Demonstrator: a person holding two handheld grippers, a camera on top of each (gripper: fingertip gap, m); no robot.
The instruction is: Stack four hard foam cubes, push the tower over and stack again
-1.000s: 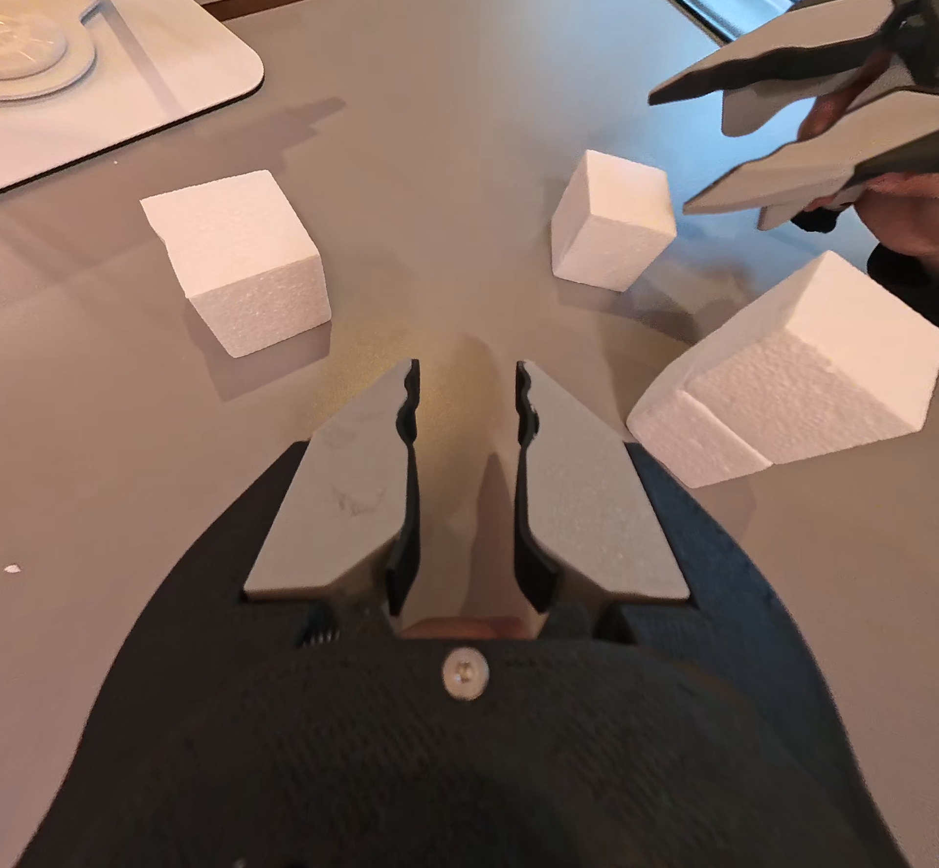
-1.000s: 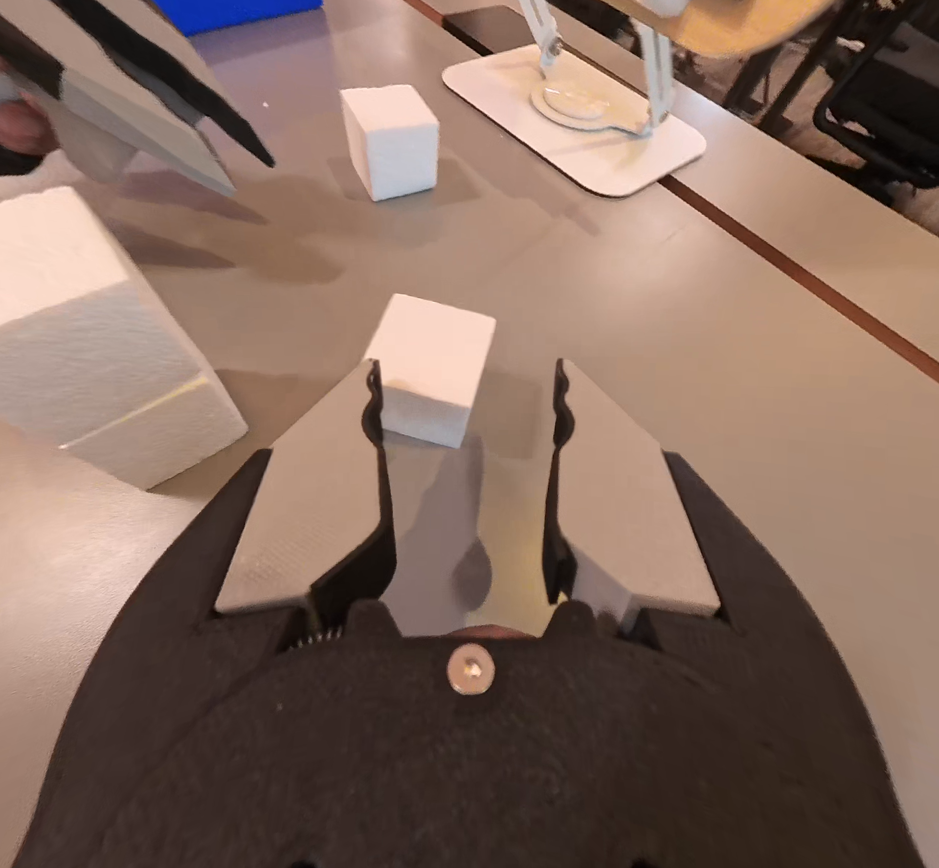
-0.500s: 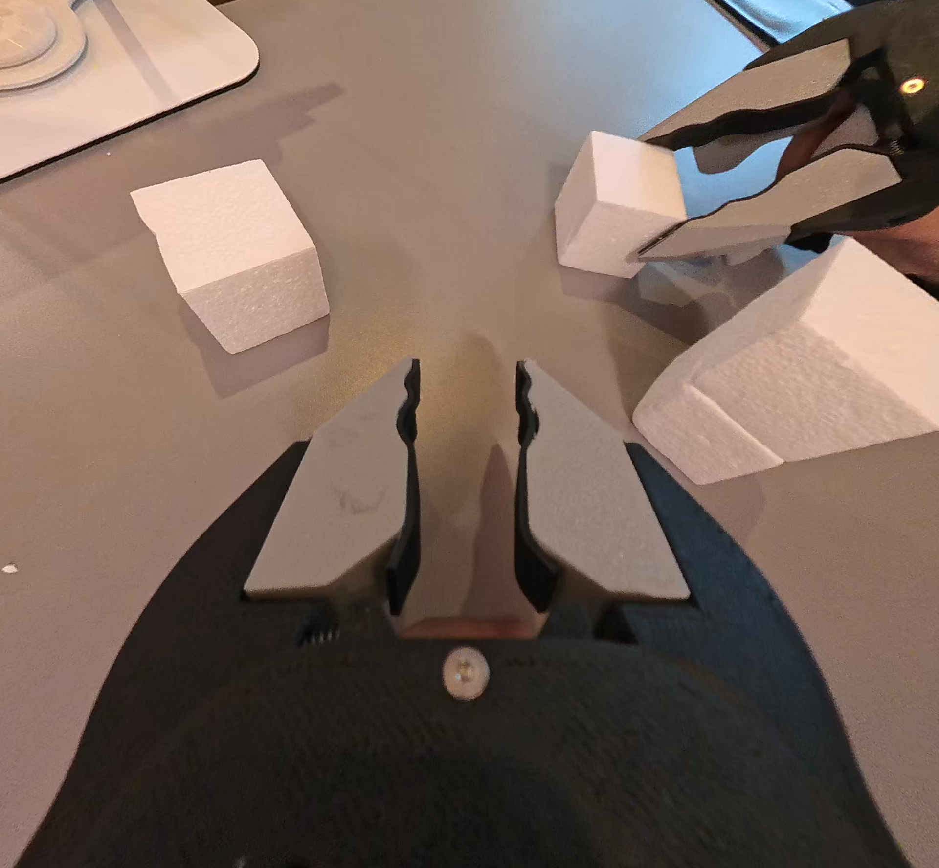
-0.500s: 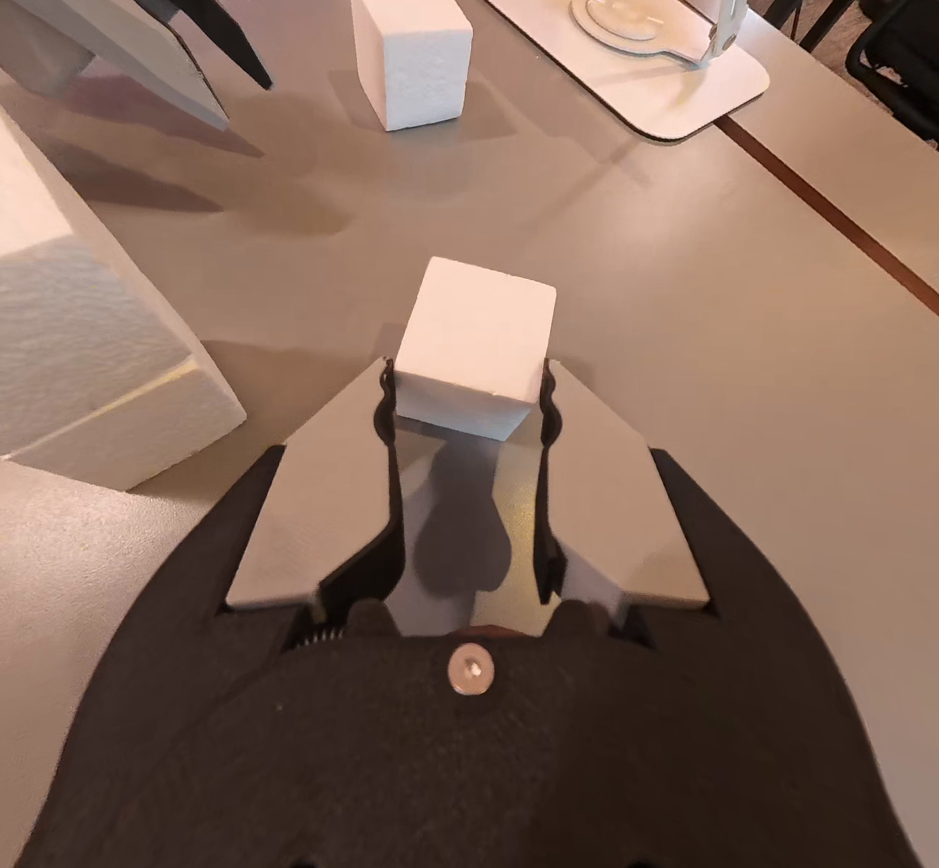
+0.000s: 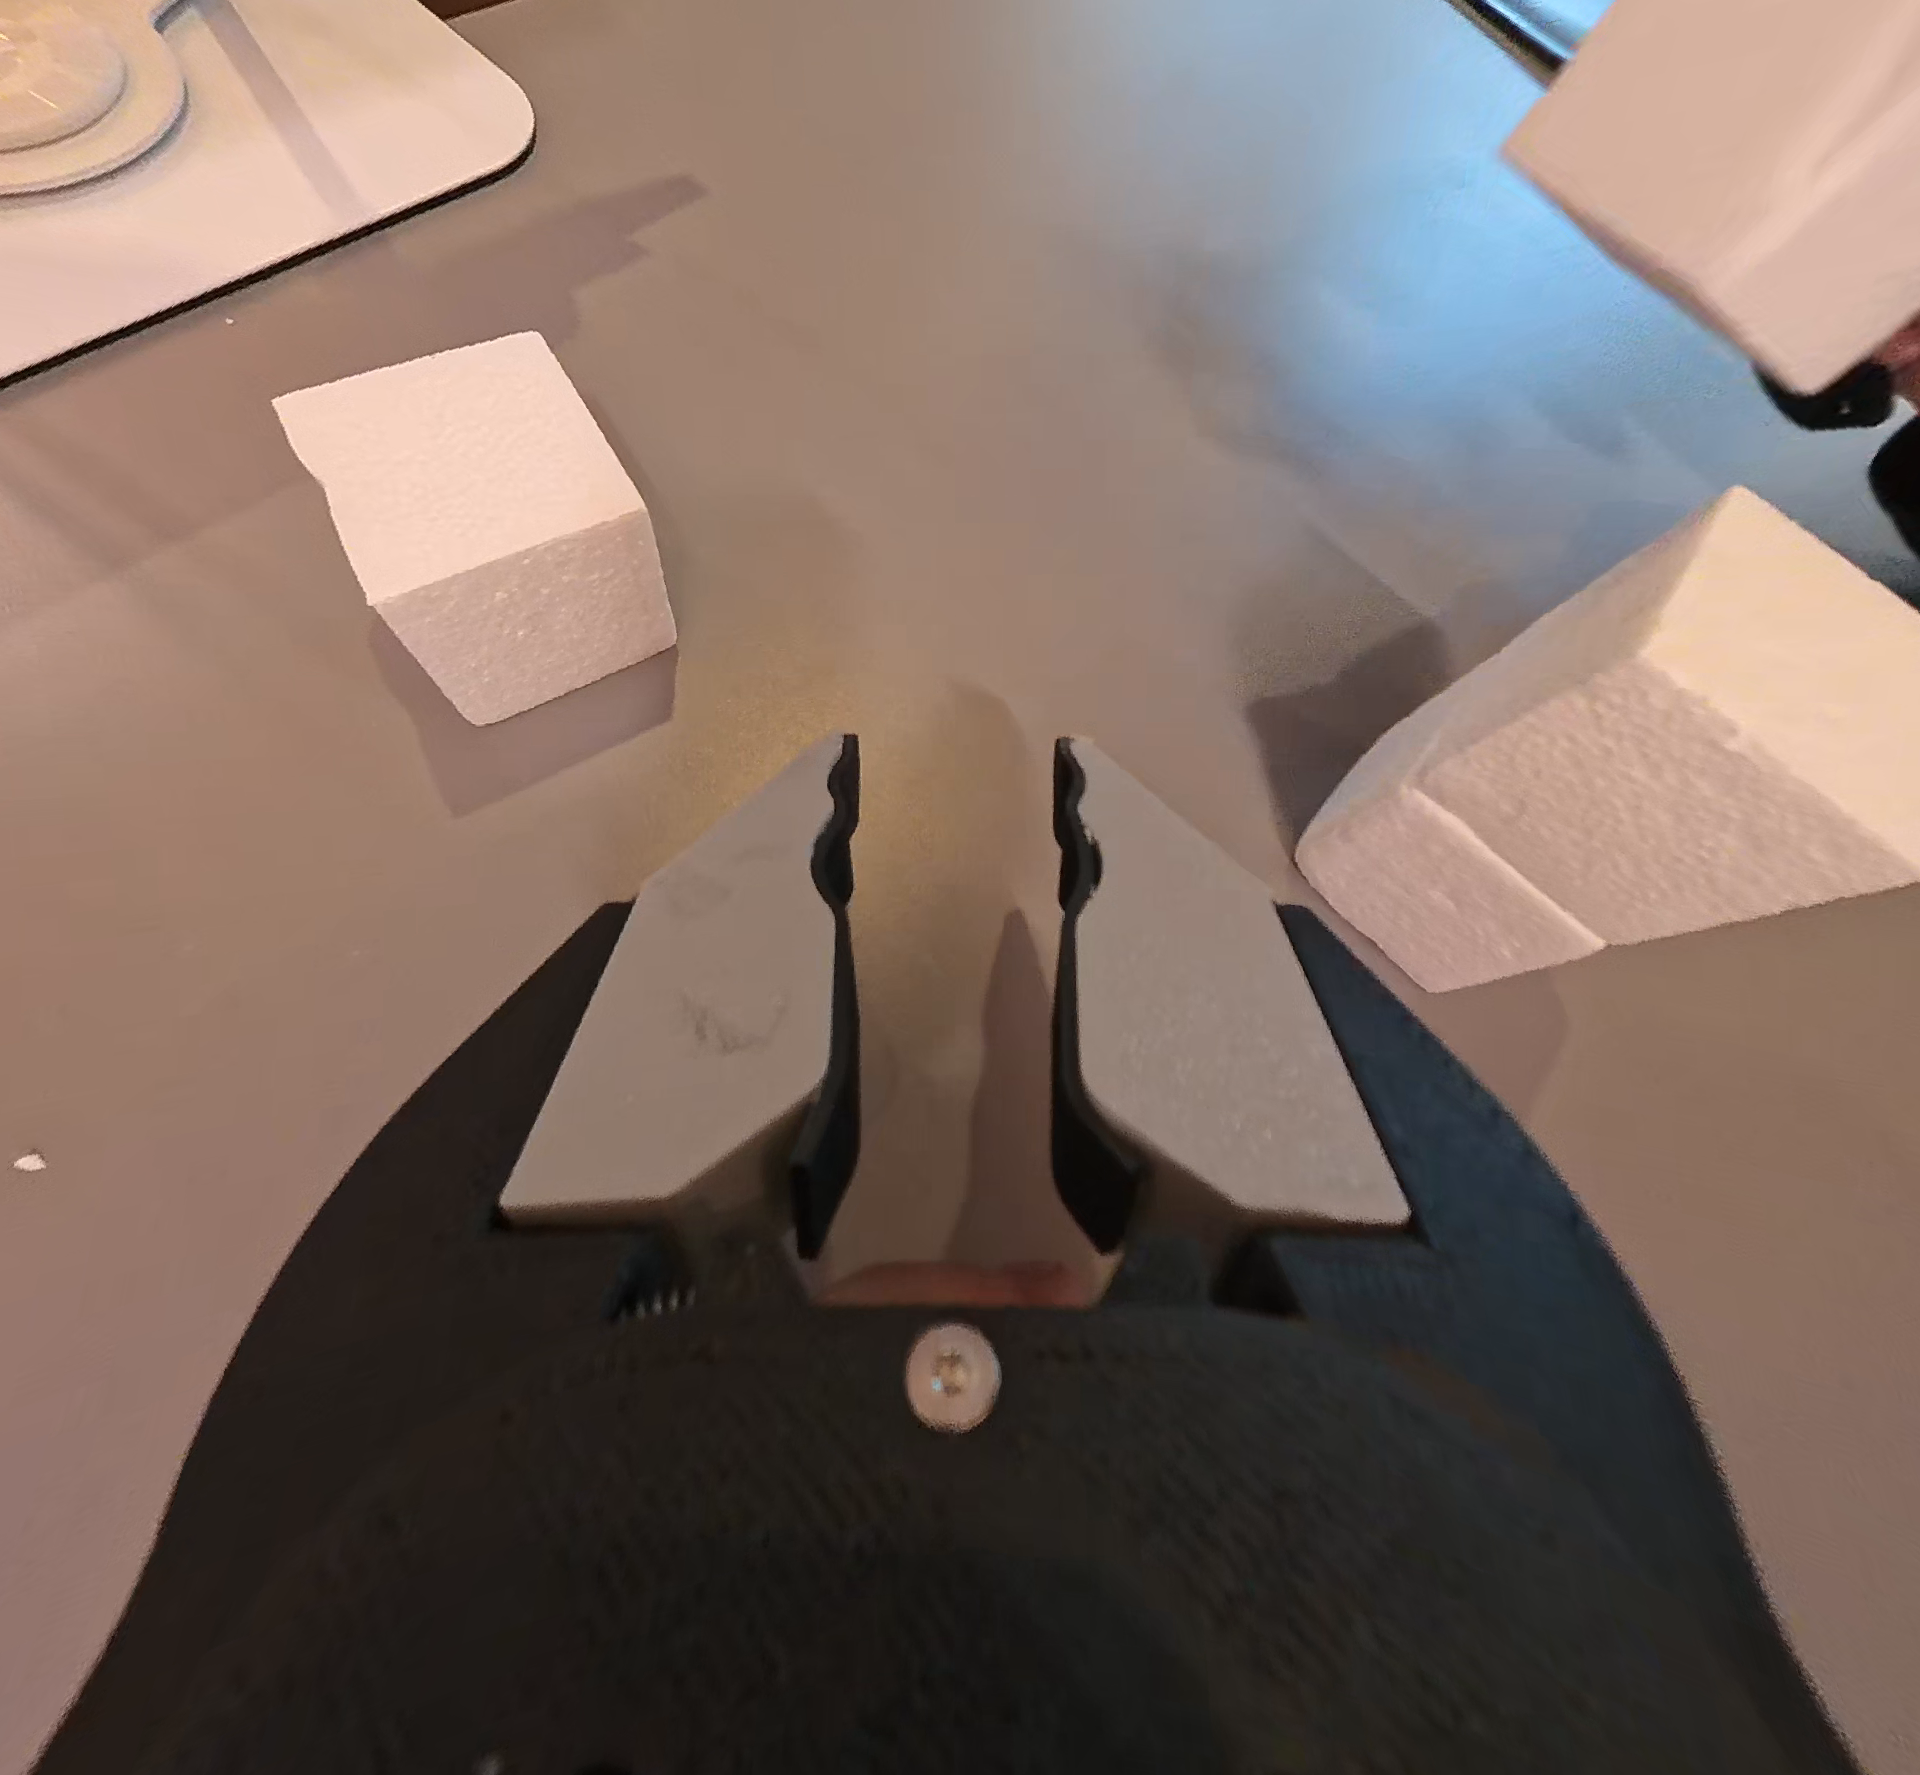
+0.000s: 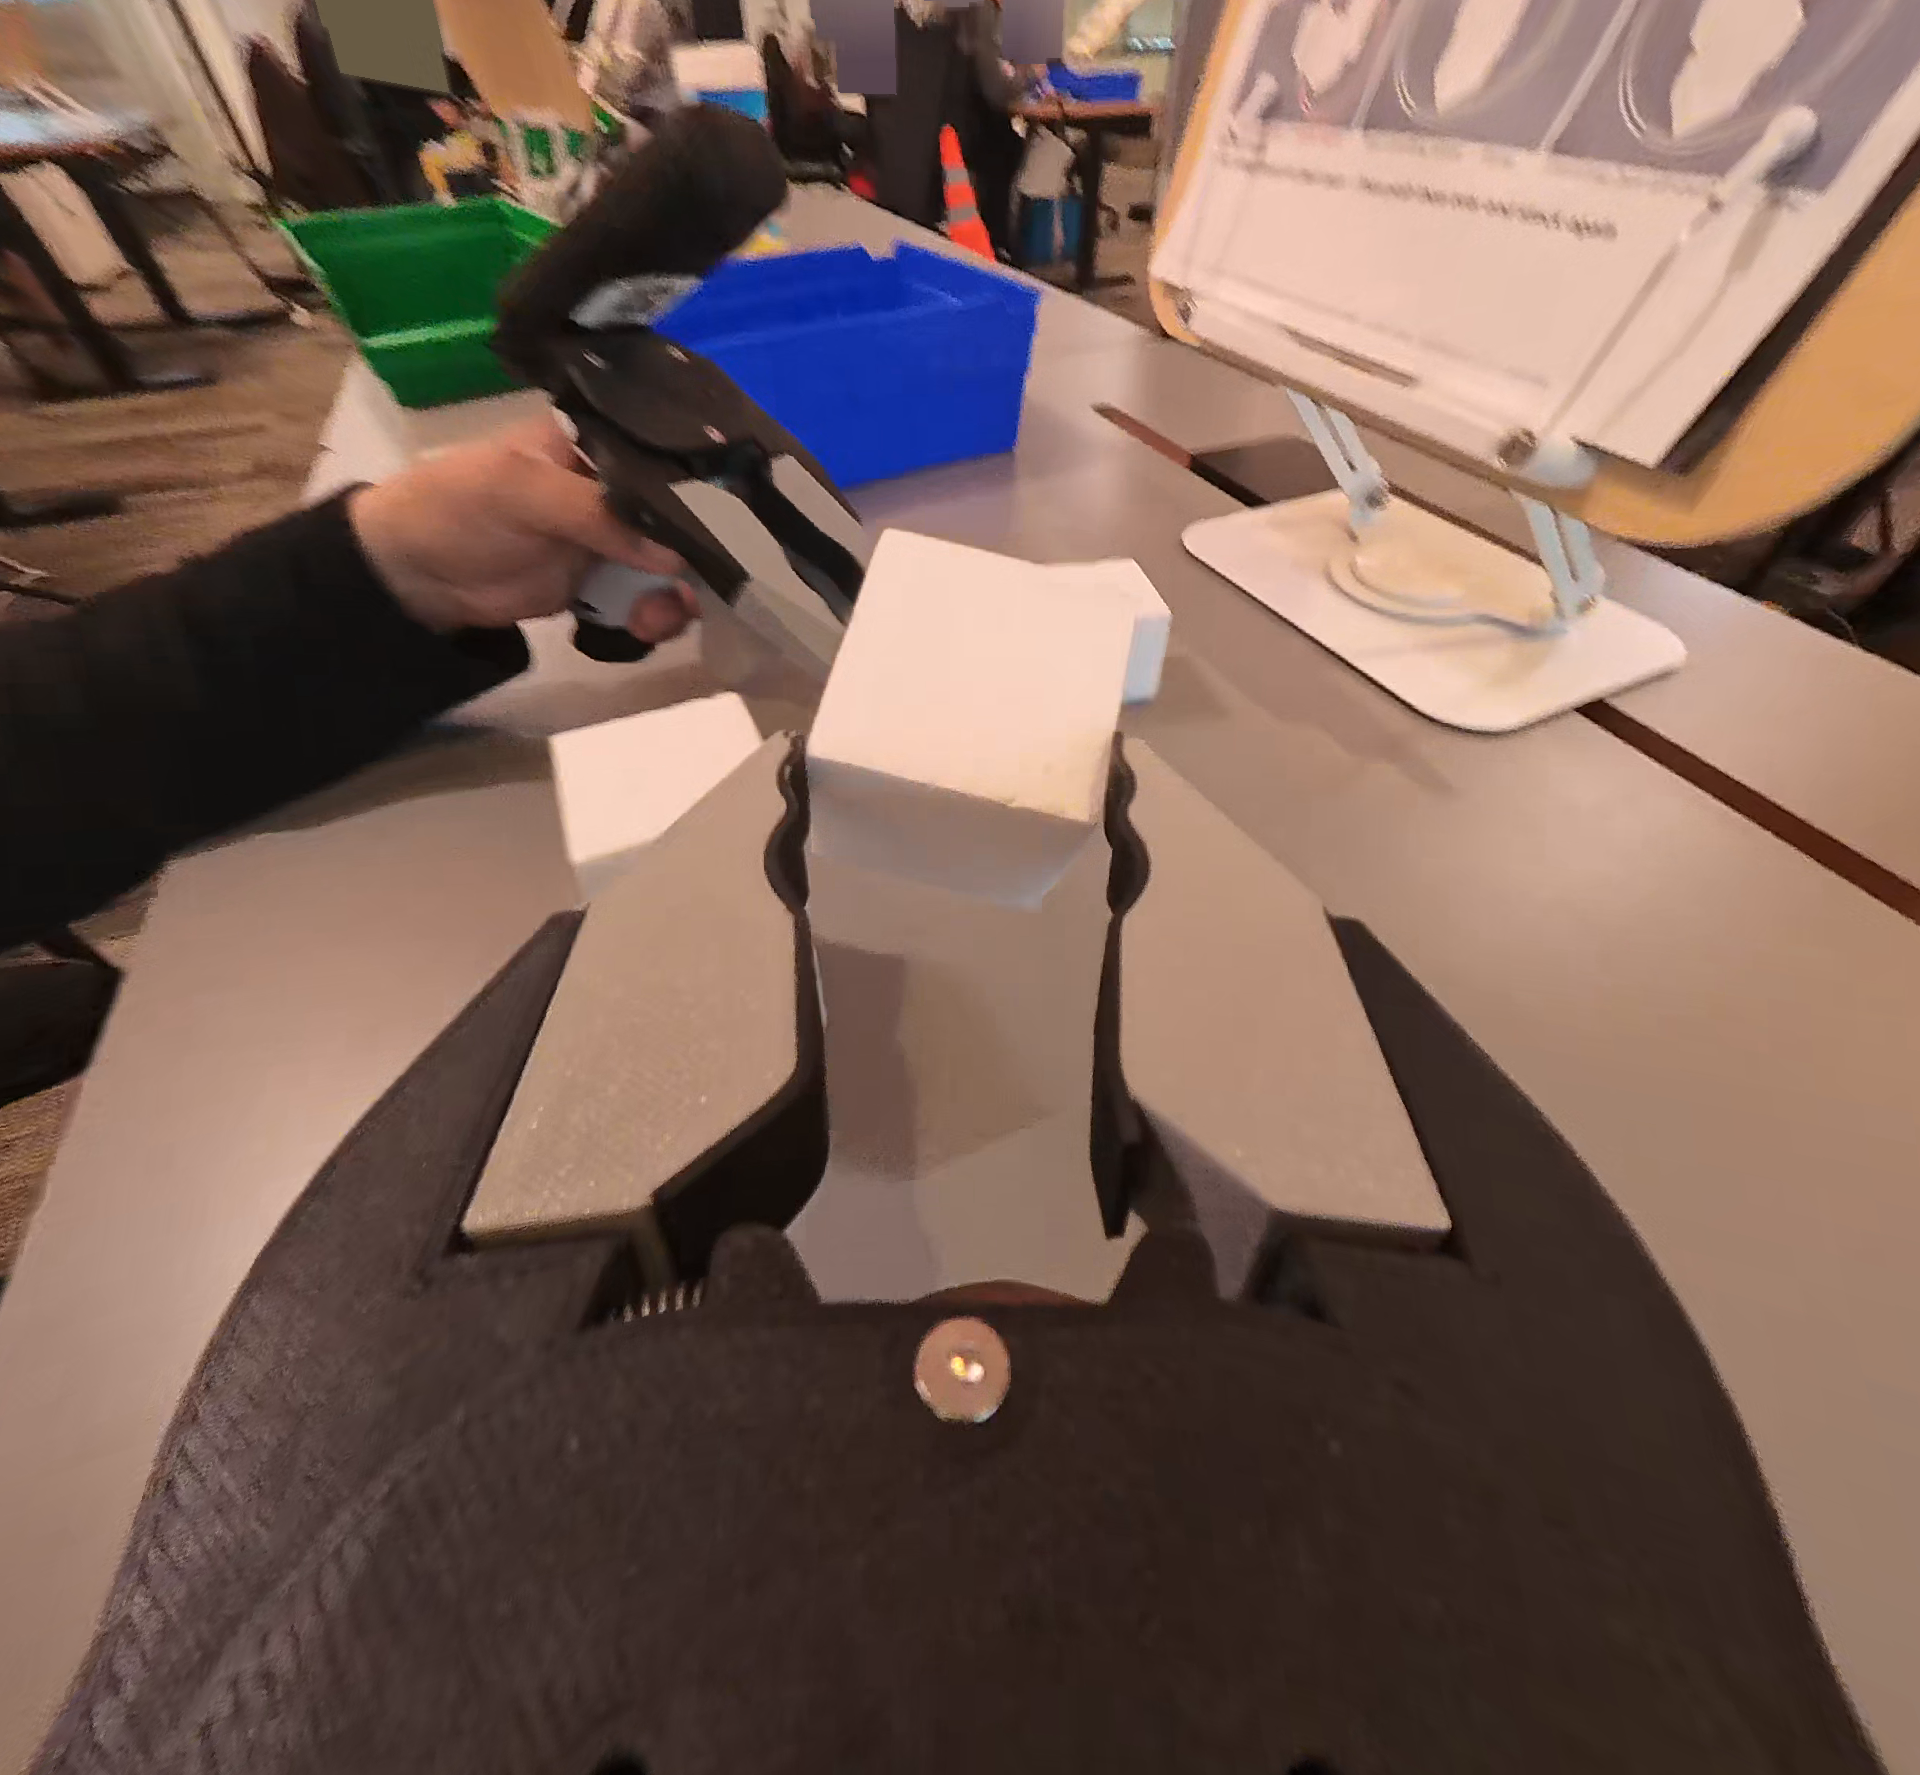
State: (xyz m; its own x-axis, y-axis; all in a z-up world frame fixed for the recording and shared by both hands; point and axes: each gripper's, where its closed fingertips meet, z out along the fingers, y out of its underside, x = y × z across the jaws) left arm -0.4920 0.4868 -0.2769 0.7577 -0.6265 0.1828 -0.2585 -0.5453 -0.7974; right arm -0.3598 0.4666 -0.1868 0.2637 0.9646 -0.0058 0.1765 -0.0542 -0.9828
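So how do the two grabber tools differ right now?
The right gripper is shut on a white foam cube, lifted off the table; the left gripper holds nothing, its jaws apart. The right is raised, the left low over the table. Both have grey fingers on black bodies.

left wrist view sits low behind its own claw (image 5: 956, 769), tilted down onto the grey worktop (image 5: 987, 271), close in. right wrist view rides higher, facing level across the room. both share the white flat stand base (image 5: 312, 115) (image 6: 1455, 624) and the big white foam block (image 5: 1662, 790) (image 6: 644, 780).
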